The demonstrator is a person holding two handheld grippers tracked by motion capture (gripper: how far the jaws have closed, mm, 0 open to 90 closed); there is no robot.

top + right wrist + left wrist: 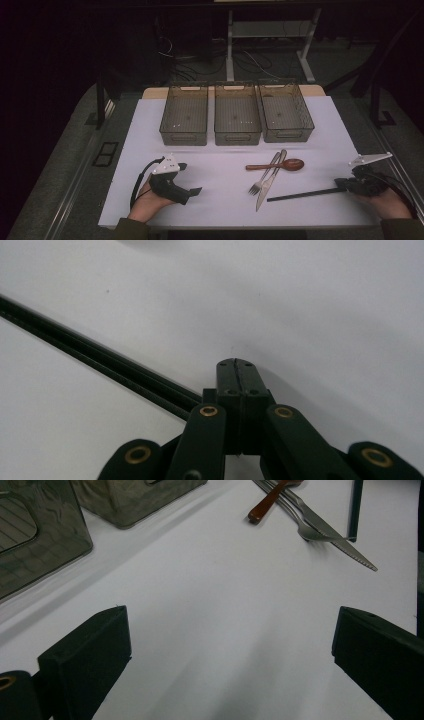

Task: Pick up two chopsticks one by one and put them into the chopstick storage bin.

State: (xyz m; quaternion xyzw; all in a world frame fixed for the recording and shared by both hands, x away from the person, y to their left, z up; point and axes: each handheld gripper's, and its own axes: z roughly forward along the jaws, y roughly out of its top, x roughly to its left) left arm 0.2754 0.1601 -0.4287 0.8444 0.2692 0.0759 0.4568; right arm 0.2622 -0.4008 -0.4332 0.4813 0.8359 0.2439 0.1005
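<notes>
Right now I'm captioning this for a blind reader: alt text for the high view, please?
Two hand-held grippers rest on a white table: the left gripper open, the right gripper beside black chopsticks. Between them lie a fork, knife and wooden spoon, before three bins.

We hold the left tongs [192,191] low over the near left part of the worktop [220,145], the left hand [150,199] cupped under the body and the forearm coming in over the worktop's near edge. In the left gripper view their two black jaws stand wide apart with nothing between them. We rest the right tongs [341,184] at the worktop's near right edge, the right hand [385,200] gripping from below and behind, the grey plate lifted above it. In the right gripper view their jaws press flat together, tips meeting just over the worktop's surface.
</notes>
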